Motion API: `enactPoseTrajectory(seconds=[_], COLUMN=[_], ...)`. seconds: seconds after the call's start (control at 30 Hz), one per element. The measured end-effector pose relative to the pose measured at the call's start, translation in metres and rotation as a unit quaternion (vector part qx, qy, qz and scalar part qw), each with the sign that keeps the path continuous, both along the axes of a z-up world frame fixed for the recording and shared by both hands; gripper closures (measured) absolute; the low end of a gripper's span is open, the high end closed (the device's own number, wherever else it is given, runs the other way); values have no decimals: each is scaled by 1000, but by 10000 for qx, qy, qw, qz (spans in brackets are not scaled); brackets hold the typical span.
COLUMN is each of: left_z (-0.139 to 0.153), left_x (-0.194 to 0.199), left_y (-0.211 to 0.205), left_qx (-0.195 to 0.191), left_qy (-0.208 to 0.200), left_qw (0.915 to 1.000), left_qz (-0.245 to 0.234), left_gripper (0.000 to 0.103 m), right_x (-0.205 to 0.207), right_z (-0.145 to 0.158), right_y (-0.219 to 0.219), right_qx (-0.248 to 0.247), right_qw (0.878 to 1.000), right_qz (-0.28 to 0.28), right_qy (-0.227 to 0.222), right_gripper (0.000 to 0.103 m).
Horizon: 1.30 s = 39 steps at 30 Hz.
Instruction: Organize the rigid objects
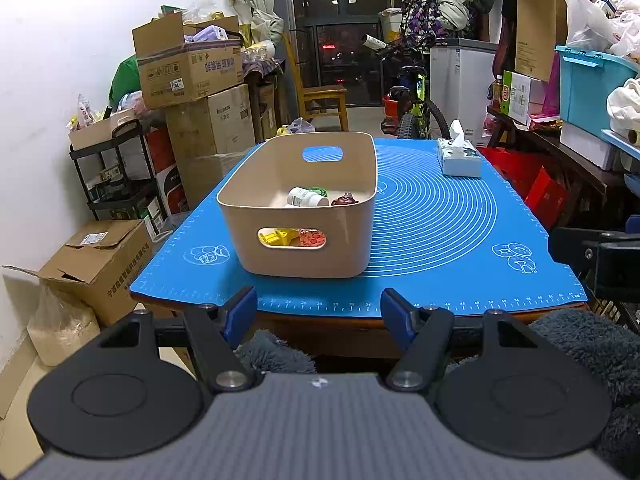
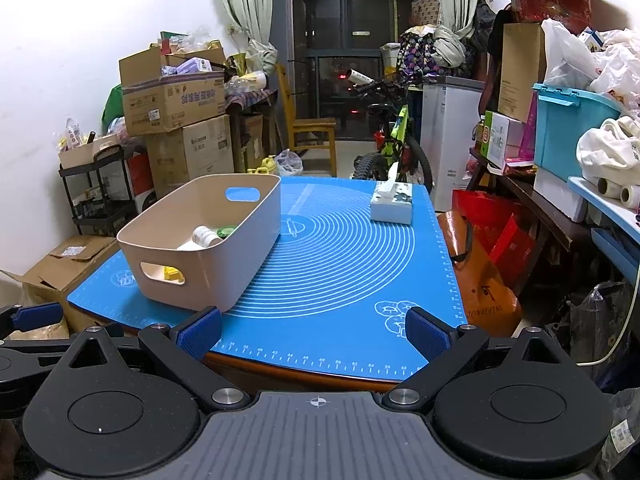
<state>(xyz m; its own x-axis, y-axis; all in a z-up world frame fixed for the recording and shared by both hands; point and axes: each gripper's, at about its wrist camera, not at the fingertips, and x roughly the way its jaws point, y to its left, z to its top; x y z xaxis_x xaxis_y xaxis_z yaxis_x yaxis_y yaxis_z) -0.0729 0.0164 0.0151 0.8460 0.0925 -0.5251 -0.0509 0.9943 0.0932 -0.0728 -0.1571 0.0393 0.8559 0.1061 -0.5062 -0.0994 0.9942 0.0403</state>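
Blue mat (image 2: 340, 264) mostly bare, beige bin (image 1: 304, 216) near left edge, left gripper (image 1: 320, 316) and right gripper (image 2: 314, 334) released at front edge.

A bright blue silicone mat (image 1: 440, 240), printed with white concentric rings, ruler marks and small cartoon drawings, is seen on a brown wooden table (image 1: 320, 322). A beige plastic bin (image 1: 280, 248) holds a white bottle (image 1: 306, 197), a green lid (image 1: 318, 191), a dark red piece (image 1: 344, 200), a yellow block (image 1: 276, 237) and a red patterned item (image 1: 312, 238). A white tissue box (image 1: 458, 158) is patterned in dark blue-green. Blue pads are seen on the black left gripper (image 1: 320, 312) and black right gripper (image 2: 314, 334).
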Motion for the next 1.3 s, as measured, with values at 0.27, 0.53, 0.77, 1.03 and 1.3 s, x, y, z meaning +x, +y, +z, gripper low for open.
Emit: enactPoseTrajectory(seconds=[0.27, 0.53, 0.77, 1.03, 1.3], left_z=[0, 1, 1, 1, 2], left_x=[0, 1, 0, 0, 0], left_y=[-5, -7, -6, -7, -6], left_qx=[-16, -24, -53, -49, -59], left_qy=[-3, -11, -19, -26, -27], left_qw=[10000, 10000, 10000, 10000, 10000], left_qz=[-20, -18, 2, -3, 3], left_gripper=[34, 34, 34, 34, 34], right_x=[0, 0, 0, 0, 0], right_z=[0, 1, 1, 1, 1], right_y=[0, 6, 7, 6, 6], right_qx=[-3, -56, -55, -57, -58], right_qw=[10000, 10000, 10000, 10000, 10000], right_qz=[9, 64, 59, 56, 56], right_qy=[1, -6, -1, -1, 1], right_gripper=[5, 5, 5, 5, 5])
